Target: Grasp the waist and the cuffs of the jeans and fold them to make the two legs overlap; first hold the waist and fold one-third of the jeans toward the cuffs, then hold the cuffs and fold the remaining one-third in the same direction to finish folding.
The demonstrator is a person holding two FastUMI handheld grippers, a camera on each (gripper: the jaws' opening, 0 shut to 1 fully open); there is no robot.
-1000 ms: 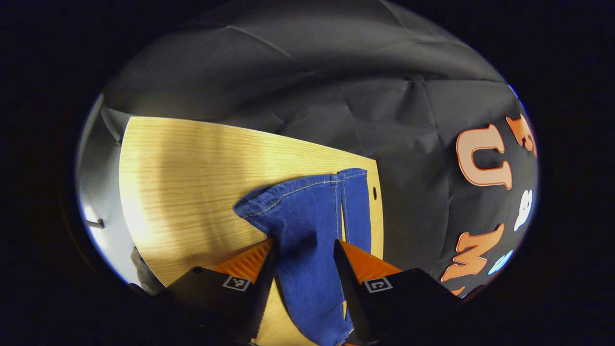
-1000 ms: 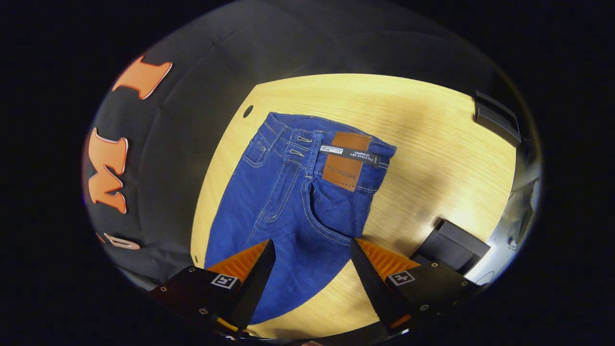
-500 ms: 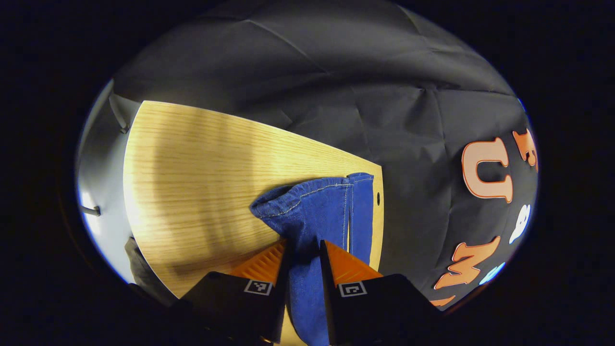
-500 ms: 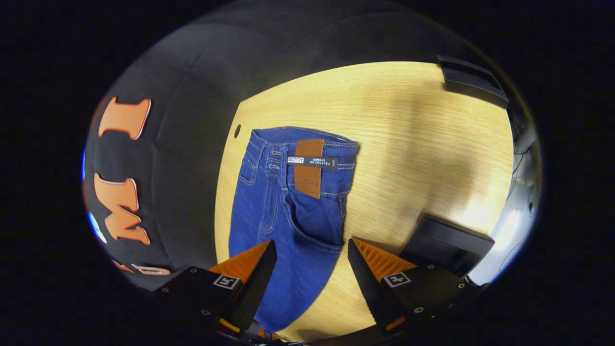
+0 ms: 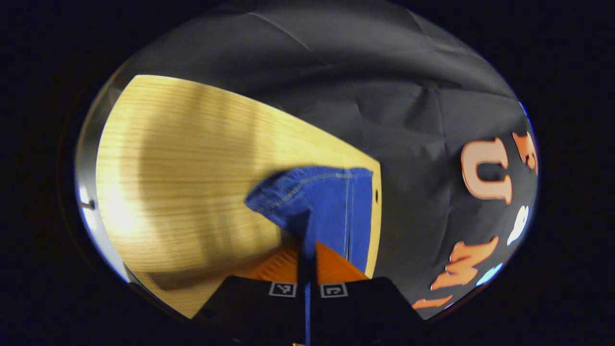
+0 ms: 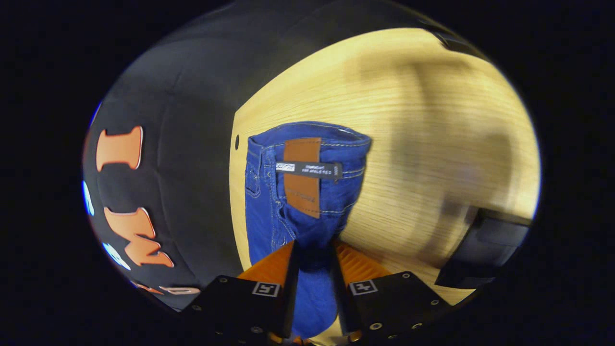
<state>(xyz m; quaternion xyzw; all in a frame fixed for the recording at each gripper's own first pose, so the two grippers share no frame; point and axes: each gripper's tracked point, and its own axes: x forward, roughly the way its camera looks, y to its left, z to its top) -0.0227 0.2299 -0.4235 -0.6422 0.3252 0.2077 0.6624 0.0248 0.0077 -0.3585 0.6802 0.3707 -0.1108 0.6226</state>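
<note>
Blue jeans lie along the far edge of the wooden table (image 5: 192, 158). In the left gripper view the cuff end of the jeans (image 5: 322, 197) rises off the table, and my left gripper (image 5: 307, 254) is shut on the leg fabric just behind the cuffs. In the right gripper view the waist (image 6: 307, 144), with a brown leather patch (image 6: 301, 175), points away from me. My right gripper (image 6: 312, 262) pinches a bunch of the jeans' seat fabric below the patch, its fingers close together on the cloth. The middle of the jeans is hidden.
The table's far edge meets the black cloth wall, with a small round hole (image 6: 237, 142) near that edge. A black box (image 6: 485, 250) sits on the table to the right of my right gripper. Bare wood (image 6: 432, 144) stretches beyond the waist.
Both grippers have gone from open to closed on the denim. The left gripper clamped the leg near the cuffs; the right one moved toward the waist and pinched the seat fabric.
</note>
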